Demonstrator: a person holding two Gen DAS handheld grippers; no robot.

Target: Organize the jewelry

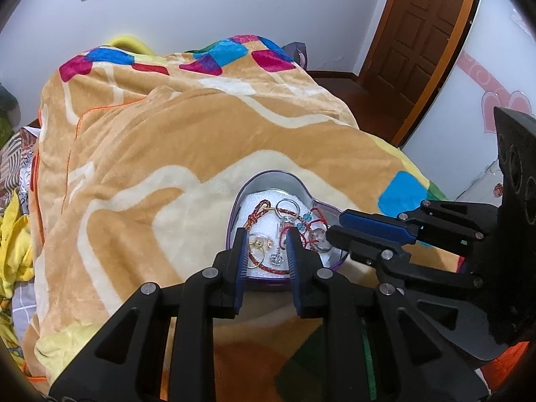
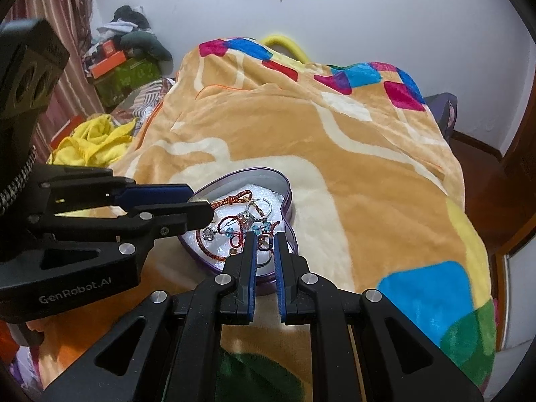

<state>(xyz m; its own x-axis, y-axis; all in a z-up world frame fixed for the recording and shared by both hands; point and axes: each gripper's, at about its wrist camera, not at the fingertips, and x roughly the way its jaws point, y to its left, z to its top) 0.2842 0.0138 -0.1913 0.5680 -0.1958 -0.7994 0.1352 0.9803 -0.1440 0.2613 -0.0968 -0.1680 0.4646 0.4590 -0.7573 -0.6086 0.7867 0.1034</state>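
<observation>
A purple heart-shaped tin (image 1: pixel 241 187), lined white and holding tangled red cords, rings and beaded pieces, is set on the tan fleece blanket (image 1: pixel 140 154). Left gripper (image 1: pixel 266 239): fingers apart, nothing clamped. Right gripper (image 2: pixel 265 244) at 3 o'clock: fingers narrowly apart, grip uncertain. One piece should be isolated before closing.

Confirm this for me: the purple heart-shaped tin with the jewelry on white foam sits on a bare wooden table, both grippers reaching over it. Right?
Not quite. The purple heart-shaped tin rests on an orange-and-cream fleece blanket, not a bare wooden table; the right wrist view shows it clearly. The rest holds: jewelry lies on white foam inside, and the left gripper and right gripper both reach over it.
</observation>
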